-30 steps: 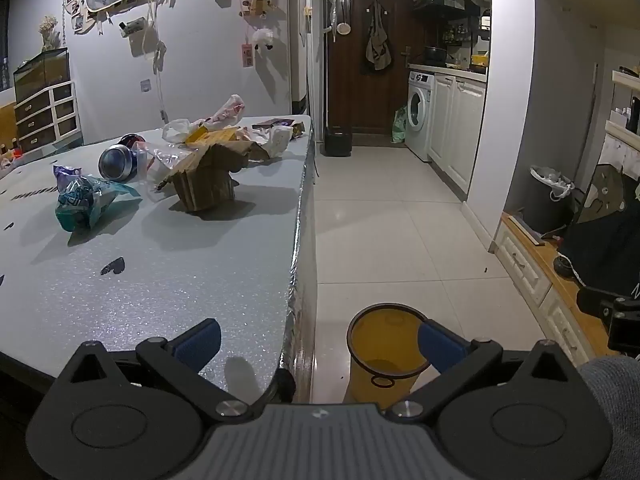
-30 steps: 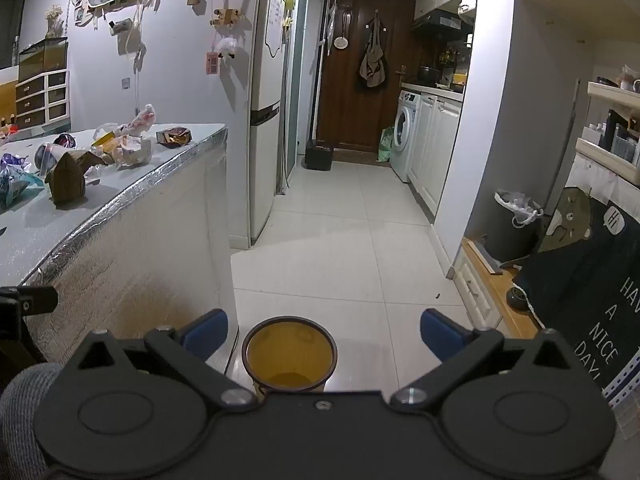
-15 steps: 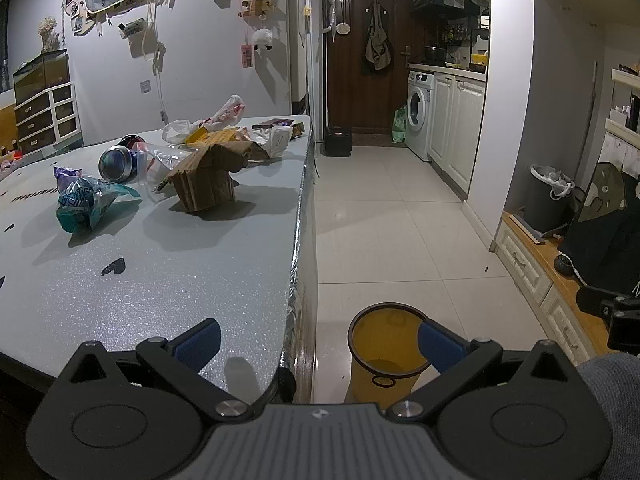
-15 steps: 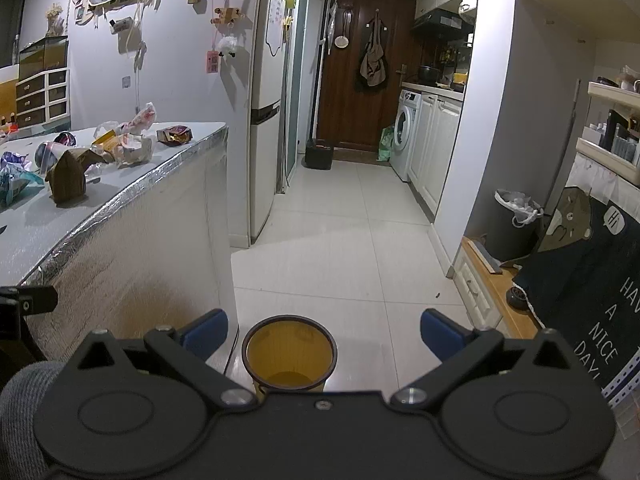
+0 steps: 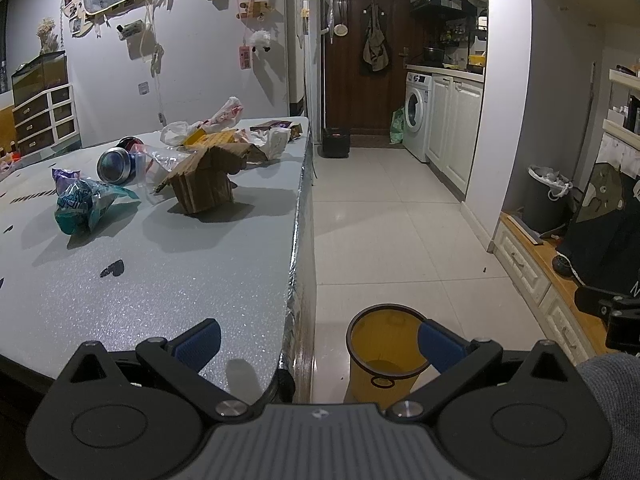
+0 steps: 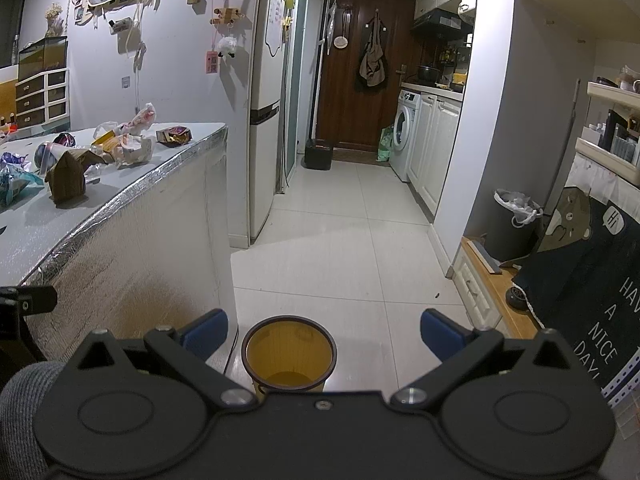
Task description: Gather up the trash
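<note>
Nothing has shifted since a second ago: your left gripper (image 5: 318, 342) hangs spread wide and empty, one blue pad over the near edge of the counter (image 5: 168, 280), the other over the rim of the yellow bin (image 5: 382, 350) on the tiled floor. Your right gripper (image 6: 324, 330) is just as wide and empty, with that round bin (image 6: 289, 354) between its pads. No trash lies in your path; it all sits further back on the speckled grey countertop: a crumpled cardboard box (image 5: 206, 184) nearest the edge, a teal snack bag (image 5: 84, 204) to its left, a metal can (image 5: 114, 165) on its side behind, and white plastic bags (image 5: 216, 120) beyond. Only the right view shows the counter's foil-wrapped side (image 6: 140, 248), the fridge (image 6: 266, 120) and a brown wrapper (image 6: 174, 135) at the far corner.
</note>
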A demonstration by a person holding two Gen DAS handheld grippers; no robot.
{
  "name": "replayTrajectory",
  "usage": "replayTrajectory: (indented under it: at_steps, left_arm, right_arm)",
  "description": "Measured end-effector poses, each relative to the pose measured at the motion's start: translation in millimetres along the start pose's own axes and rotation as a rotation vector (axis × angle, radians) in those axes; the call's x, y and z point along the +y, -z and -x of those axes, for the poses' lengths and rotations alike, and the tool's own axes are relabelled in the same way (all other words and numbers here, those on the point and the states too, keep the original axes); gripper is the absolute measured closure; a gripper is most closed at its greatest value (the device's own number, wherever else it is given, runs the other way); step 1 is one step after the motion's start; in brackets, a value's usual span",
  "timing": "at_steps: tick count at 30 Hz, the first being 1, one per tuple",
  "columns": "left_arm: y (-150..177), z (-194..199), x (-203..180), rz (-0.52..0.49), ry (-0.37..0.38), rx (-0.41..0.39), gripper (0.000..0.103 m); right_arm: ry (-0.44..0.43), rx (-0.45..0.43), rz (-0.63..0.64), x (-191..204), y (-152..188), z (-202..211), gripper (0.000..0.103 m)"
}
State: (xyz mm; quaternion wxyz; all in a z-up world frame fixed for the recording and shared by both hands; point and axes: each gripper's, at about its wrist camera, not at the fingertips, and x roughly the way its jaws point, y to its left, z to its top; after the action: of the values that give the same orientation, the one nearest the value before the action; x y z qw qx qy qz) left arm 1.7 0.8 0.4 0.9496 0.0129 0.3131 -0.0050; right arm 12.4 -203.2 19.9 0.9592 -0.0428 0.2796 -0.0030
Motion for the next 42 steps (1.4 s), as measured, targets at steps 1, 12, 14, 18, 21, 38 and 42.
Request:
replayTrajectory:
  at_steps: [1,12,14,18,21,38,42]
  left_arm:
    - [0.0,0.0,-0.1,0.000,0.000,0.000,0.000]
    - [0.0,0.2,-0.9,-0.001,-0.003,-0.002,0.000]
    - [0.1,2.9,-2.4,-0.002,-0.002,-0.003,0.000]
    - [-1.9,5.5,-4.4,-0.005,-0.001,-0.005,0.000]
    - [-1.4,5.6,-4.5,-0.005,-0.001,-0.006,0.000]
    - [-1.5,5.9,-5.0,-0.006,-0.002,-0.007,0.000]
    - [-1.6,6.1,-5.1,-0.005,-0.002,-0.009,0.000]
  right_arm:
    - [0.000,0.000,0.000,0.0,-0.1,0.0,0.000]
    - [-0.001,0.000,0.000,0.2,-0.8,-0.5,0.000]
    - [-0.001,-0.001,0.001,0.4,0.5,1.0,0.000]
    - [0.000,-0.001,0.001,0.8,0.6,1.6,0.000]
    - [0.000,-0.002,0.001,0.8,0.6,1.8,0.000]
    - [0.000,-0.002,0.001,1.0,0.7,2.2,0.000]
    - [-0.001,-0.002,0.001,1.2,0.5,2.2,0.000]
